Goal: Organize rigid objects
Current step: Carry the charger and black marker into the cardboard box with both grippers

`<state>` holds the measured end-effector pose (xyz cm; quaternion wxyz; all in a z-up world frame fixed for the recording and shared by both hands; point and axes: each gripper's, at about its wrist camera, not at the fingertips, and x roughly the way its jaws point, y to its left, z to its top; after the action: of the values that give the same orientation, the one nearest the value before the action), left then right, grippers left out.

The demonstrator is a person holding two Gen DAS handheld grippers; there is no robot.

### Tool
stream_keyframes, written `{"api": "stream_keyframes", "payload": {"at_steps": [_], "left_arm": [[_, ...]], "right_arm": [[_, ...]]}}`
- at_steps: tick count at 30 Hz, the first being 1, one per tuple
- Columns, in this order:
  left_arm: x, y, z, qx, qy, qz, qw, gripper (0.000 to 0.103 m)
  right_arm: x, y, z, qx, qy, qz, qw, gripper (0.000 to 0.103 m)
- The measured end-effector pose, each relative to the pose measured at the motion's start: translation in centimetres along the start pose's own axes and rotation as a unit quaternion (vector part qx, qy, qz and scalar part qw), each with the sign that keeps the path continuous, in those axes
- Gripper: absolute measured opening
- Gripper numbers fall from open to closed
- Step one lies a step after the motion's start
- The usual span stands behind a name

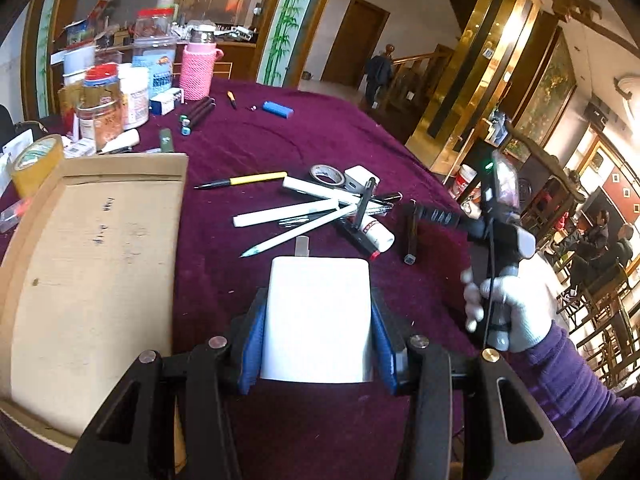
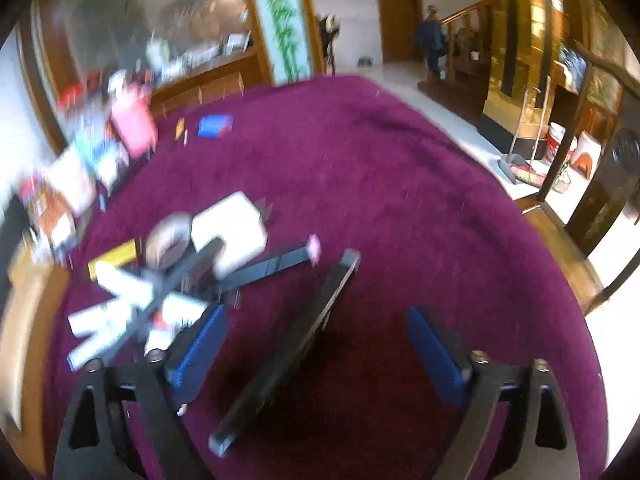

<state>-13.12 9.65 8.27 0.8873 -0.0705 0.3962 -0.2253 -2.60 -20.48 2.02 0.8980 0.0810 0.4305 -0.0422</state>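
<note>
My left gripper [image 1: 318,304] is shut on a white rectangular block [image 1: 318,332], its blue pads pressed against both sides, above the purple tablecloth. A flat cardboard tray [image 1: 96,264] lies just to its left. Beyond the block sits a pile of white pens [image 1: 288,216] with a glue stick [image 1: 376,234], a tape roll [image 1: 328,174] and a small white charger [image 1: 358,178]. A gloved hand holds my right gripper [image 1: 432,216] over a black marker [image 1: 410,240]. In the blurred right wrist view that gripper [image 2: 320,344] stands open, with the marker [image 2: 288,352] lying between its pads, untouched.
Jars, boxes and a pink knitted bottle [image 1: 198,68] crowd the far left of the table. A blue lighter [image 1: 277,109] and a yellow-black pen [image 1: 244,180] lie on the cloth. A yellow tape roll [image 1: 36,160] sits behind the tray. The table's edge curves along the right.
</note>
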Motion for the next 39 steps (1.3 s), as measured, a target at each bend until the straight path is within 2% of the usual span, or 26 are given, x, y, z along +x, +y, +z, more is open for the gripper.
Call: {"api": "stream_keyframes", "payload": {"at_steps": [3,5,6,7,9,10,12,14,18,22,26,28,31,34,36,39], "left_arm": [[-0.7,0.9,-0.3,-0.003,-0.004,0.002,1.0,0.046],[-1.0,1.1,-0.3,-0.007,-0.015,0.005,0.9999,0.046],[-1.1,1.2,-0.3,-0.009,-0.018,0.006,0.9998,0.046],[-1.3,1.4,-0.4,-0.012,-0.022,0.005,0.9997,0.046],[-1.9,1.8,-0.7,-0.018,-0.025,0.004,0.9995,0.046],[-2.1,1.9,-0.8,-0.019,-0.027,0.005,0.9994,0.046],[-2.7,2.2,-0.8,-0.028,-0.035,0.006,0.999,0.046],[-3.5,2.5,-0.7,-0.033,-0.046,0.003,0.9984,0.046],[-4.6,2.3,-0.4,-0.028,-0.067,0.015,0.9972,0.046],[-6.0,1.8,-0.7,-0.038,-0.096,0.037,0.9939,0.046],[-8.9,1.4,-2.2,-0.034,-0.135,0.055,0.9887,0.046],[-9.8,1.7,-2.6,-0.038,-0.138,0.06,0.9879,0.046],[-11.4,2.7,-2.8,-0.045,-0.143,0.064,0.9867,0.046],[-13.0,3.8,-2.2,-0.063,-0.148,0.042,0.986,0.046],[-14.4,4.5,-1.2,-0.068,-0.153,0.031,0.9854,0.046],[-17.1,4.9,1.4,-0.047,-0.161,0.042,0.985,0.046]], "right_arm": [[1.3,2.2,-1.1,-0.044,0.043,-0.041,0.997,0.077],[1.3,2.3,-0.7,-0.029,0.042,-0.038,0.998,0.069],[1.3,2.2,-0.6,-0.023,0.044,-0.038,0.998,0.062],[1.3,2.3,-0.5,-0.024,0.043,-0.037,0.998,0.047],[1.1,2.6,-0.6,-0.033,0.041,-0.03,0.998,0.029],[1.0,2.5,-0.7,-0.032,0.043,-0.024,0.998,0.022],[0.6,1.7,-1.0,-0.016,0.045,0.001,0.999,0.015],[-0.3,0.5,-1.2,0.013,0.038,0.038,0.998,0.015],[-3.6,-0.5,-1.9,0.036,0.011,0.085,0.996,0.015],[-7.6,0.0,-2.9,0.015,-0.023,0.133,0.991,0.016],[-9.9,1.1,-3.0,0.013,-0.032,0.174,0.984,0.016],[-11.2,2.4,-2.7,0.003,-0.047,0.191,0.98,0.016],[-13.6,4.3,-2.7,-0.014,-0.071,0.223,0.972,0.016],[-15.6,6.6,-2.7,-0.035,-0.083,0.259,0.962,0.016],[-16.7,8.1,-2.2,-0.046,-0.081,0.284,0.954,0.016],[-18.7,9.9,-0.7,-0.055,-0.077,0.329,0.94,0.016]]}}
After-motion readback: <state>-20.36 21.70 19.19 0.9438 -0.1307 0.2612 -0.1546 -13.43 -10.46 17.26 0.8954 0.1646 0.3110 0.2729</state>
